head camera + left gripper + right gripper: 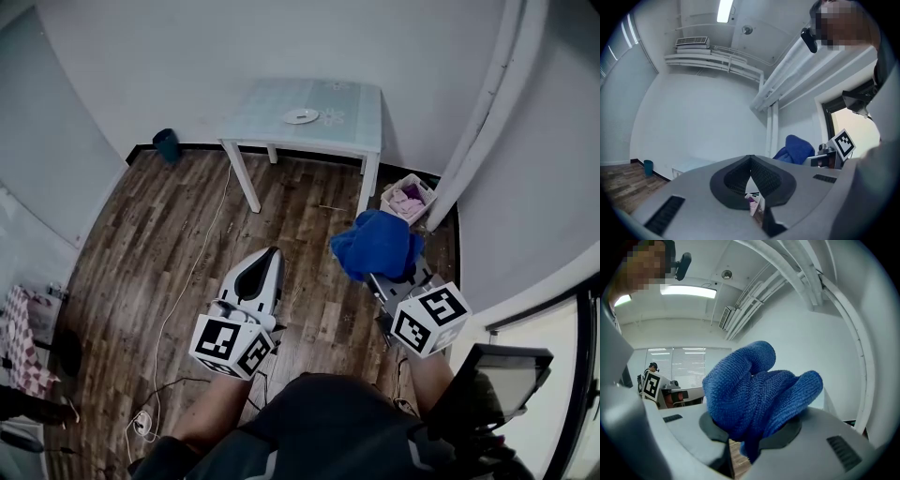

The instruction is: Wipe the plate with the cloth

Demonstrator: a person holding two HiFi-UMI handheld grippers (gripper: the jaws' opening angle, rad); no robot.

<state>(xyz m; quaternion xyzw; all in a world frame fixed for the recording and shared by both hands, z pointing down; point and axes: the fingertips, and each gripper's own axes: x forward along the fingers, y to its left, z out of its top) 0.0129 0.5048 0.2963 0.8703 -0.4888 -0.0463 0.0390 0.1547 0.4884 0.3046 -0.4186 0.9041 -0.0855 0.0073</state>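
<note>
A small white plate (301, 116) lies on the pale table (356, 131) at the far side of the room, well away from both grippers. My right gripper (386, 274) is shut on a bunched blue cloth (375, 244), which bulges out of its jaws (754, 394) and hides the fingertips. My left gripper (272, 255) is held to the cloth's left, above the wooden floor. Its jaws are shut with nothing between them (751, 161). In the left gripper view the blue cloth (796, 149) shows at the right.
A white basket (407, 199) of pink cloths stands on the floor by the table's right leg. A teal bin (167, 144) sits against the wall at the left. A white cable (178, 300) runs across the floor. Walls close in on the right.
</note>
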